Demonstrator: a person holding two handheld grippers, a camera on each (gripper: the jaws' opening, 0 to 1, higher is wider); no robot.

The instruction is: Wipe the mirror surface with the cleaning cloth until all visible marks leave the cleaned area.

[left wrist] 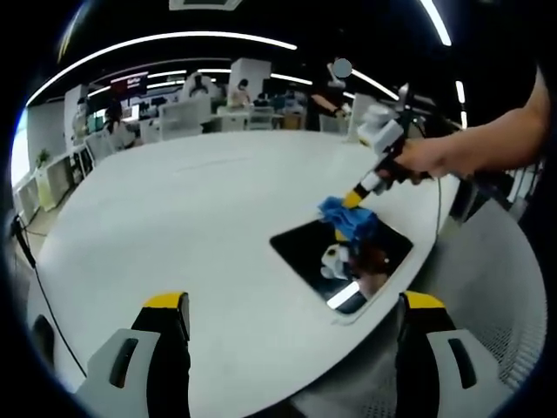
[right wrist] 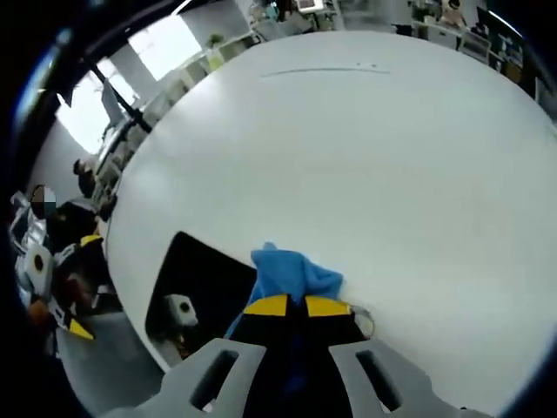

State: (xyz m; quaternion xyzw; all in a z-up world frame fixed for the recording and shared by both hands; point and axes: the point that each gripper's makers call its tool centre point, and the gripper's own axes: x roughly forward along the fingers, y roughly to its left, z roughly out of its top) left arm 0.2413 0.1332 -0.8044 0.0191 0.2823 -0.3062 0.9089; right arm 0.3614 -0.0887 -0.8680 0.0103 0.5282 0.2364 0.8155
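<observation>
Mirror [right wrist: 196, 279] corner under blue cloth [right wrist: 291, 272].

Long ceiling light strips [left wrist: 174, 39] give bright, even light in the left gripper view, and the white table [left wrist: 191, 226] shows almost no shadows. In the right gripper view a window [right wrist: 170, 43] at upper left is blown out to white glare. Both views bend strongly toward their edges, and distant desks look soft and blurred.

No lettering is legible: the dark sign [left wrist: 129, 84] at the back of the room (white marks) is blurred.
</observation>
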